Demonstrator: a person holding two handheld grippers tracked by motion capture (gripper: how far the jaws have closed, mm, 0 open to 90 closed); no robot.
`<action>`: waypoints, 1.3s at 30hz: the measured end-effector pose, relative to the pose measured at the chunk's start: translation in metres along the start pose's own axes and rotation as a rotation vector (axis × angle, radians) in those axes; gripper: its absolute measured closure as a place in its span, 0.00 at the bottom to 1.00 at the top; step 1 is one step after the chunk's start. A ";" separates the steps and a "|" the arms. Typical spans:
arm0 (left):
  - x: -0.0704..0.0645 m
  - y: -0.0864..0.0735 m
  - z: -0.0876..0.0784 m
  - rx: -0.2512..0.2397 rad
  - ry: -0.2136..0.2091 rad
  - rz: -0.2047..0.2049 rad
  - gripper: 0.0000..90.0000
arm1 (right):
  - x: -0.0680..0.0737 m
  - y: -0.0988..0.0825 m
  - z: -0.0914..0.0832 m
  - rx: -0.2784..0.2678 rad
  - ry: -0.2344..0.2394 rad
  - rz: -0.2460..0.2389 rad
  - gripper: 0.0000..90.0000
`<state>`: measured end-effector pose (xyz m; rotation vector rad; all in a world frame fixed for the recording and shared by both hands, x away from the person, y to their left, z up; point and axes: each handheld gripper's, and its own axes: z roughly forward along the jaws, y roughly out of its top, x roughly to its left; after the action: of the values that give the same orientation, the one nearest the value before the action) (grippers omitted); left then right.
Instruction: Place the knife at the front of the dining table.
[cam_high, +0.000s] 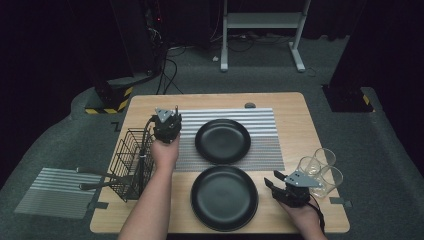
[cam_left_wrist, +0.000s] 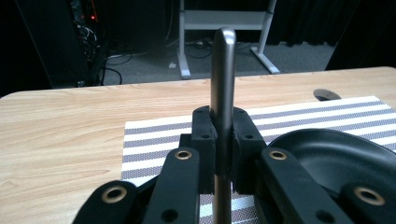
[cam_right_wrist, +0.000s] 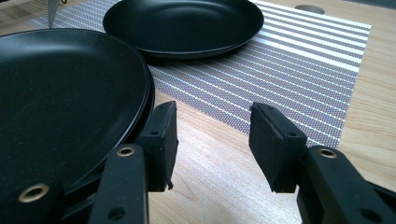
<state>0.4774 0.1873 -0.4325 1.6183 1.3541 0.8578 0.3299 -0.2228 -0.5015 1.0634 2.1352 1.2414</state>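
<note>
We see the left gripper (cam_left_wrist: 223, 140) clamped on an upright metal utensil handle (cam_left_wrist: 222, 84), held over the striped placemat (cam_high: 260, 130) beside the far black plate (cam_high: 223, 141). The right gripper (cam_right_wrist: 212, 140) rests with jaws apart over bare table (cam_right_wrist: 219, 177), just beside the near plate (cam_right_wrist: 60, 102).

A metal utensil handle (cam_left_wrist: 222, 93) stands upright, pinched in the left gripper (cam_left_wrist: 223, 140), just beside the far black plate (cam_left_wrist: 336, 158).
</note>
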 end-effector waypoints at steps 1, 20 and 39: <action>-0.002 0.000 0.002 0.001 -0.005 -0.015 0.91 | -0.001 0.000 0.000 -0.004 0.001 -0.006 0.58; -0.005 0.001 0.040 0.090 0.014 -0.038 0.92 | -0.004 -0.001 -0.001 -0.004 -0.002 0.010 0.58; -0.010 0.011 0.042 0.115 -0.047 -0.109 0.92 | -0.003 -0.002 -0.001 0.002 0.001 0.016 0.58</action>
<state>0.5175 0.1691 -0.4403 1.6242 1.4672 0.6846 0.3299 -0.2261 -0.5028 1.0826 2.1328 1.2476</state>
